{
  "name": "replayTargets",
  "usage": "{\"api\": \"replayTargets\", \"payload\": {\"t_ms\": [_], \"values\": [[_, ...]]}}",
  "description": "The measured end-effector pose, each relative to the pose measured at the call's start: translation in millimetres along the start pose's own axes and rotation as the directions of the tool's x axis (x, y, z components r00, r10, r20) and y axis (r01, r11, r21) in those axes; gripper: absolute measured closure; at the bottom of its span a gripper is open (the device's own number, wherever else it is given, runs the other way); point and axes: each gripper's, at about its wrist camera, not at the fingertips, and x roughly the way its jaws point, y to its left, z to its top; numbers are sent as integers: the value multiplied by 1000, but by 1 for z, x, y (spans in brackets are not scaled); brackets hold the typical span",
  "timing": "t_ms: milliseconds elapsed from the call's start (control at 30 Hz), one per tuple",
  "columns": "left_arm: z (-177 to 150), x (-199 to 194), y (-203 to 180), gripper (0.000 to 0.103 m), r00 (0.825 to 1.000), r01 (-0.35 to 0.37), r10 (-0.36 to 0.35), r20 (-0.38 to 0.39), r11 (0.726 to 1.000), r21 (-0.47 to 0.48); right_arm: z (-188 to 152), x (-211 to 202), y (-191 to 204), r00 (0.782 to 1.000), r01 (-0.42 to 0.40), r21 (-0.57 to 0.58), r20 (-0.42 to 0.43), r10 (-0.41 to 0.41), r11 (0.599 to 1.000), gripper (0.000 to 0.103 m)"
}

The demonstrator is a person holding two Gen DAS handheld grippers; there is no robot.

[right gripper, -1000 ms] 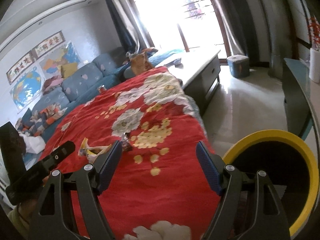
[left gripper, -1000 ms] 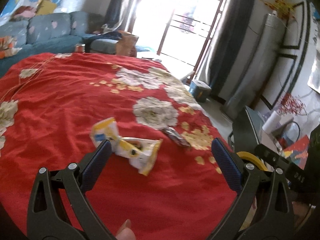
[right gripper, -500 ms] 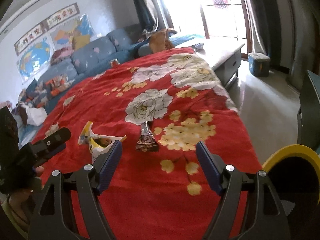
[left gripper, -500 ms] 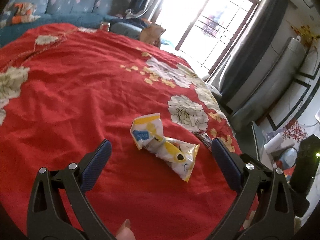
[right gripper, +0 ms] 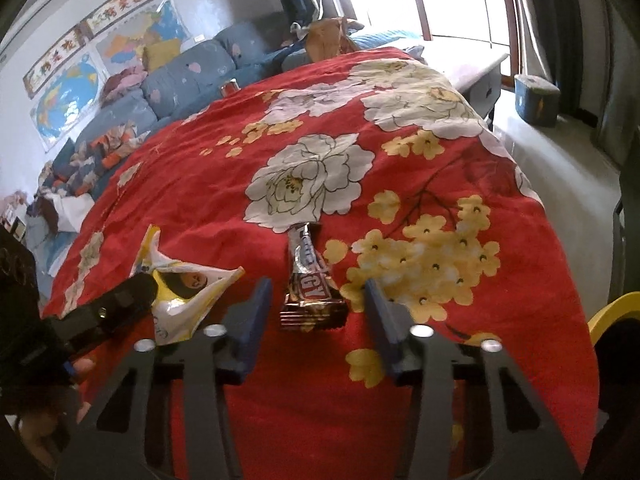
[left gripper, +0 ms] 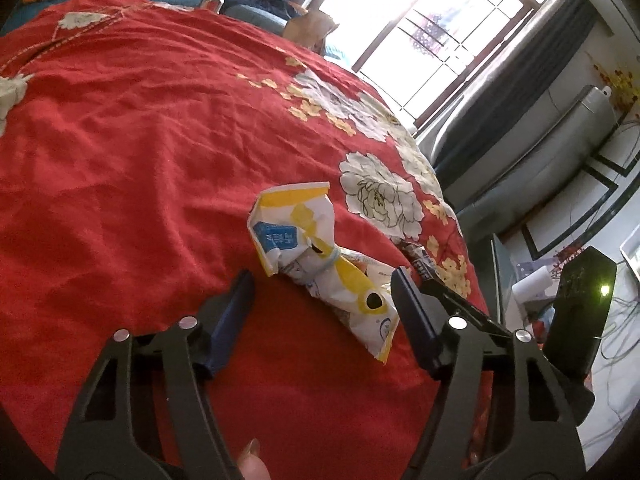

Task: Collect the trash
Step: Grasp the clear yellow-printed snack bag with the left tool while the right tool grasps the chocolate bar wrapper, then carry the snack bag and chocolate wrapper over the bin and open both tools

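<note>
My left hand-held gripper (left gripper: 322,294) has just been narrowing around the crumpled yellow wrapper (left gripper: 320,264), not gripping; my right hand-held gripper (right gripper: 318,302), likewise closing, straddles the brown candy wrapper (right gripper: 310,280) beside it, pads clear.

Red cloth (left gripper: 132,152) with white and yellow flowers; yellow-white wrapper (left gripper: 320,264); brown-silver wrapper (right gripper: 310,280).
</note>
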Motion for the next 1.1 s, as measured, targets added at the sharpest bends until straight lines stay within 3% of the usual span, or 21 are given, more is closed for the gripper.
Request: {"api": "replayTargets", "payload": {"t_ms": [300, 467, 1100], "values": [[-1, 10, -9, 59, 1000, -8, 9, -22, 1000, 26, -12, -18, -10, 998, -28, 56, 58, 25, 998, 75], [-4, 11, -14, 76, 999, -4, 6, -39, 999, 51, -24, -36, -20, 994, -46, 118, 102, 34, 992, 75], [-23, -4, -72, 78, 996, 87, -80, -43, 974, 210, -46, -93, -47, 981, -14, 169, 194, -20, 986, 75]]}}
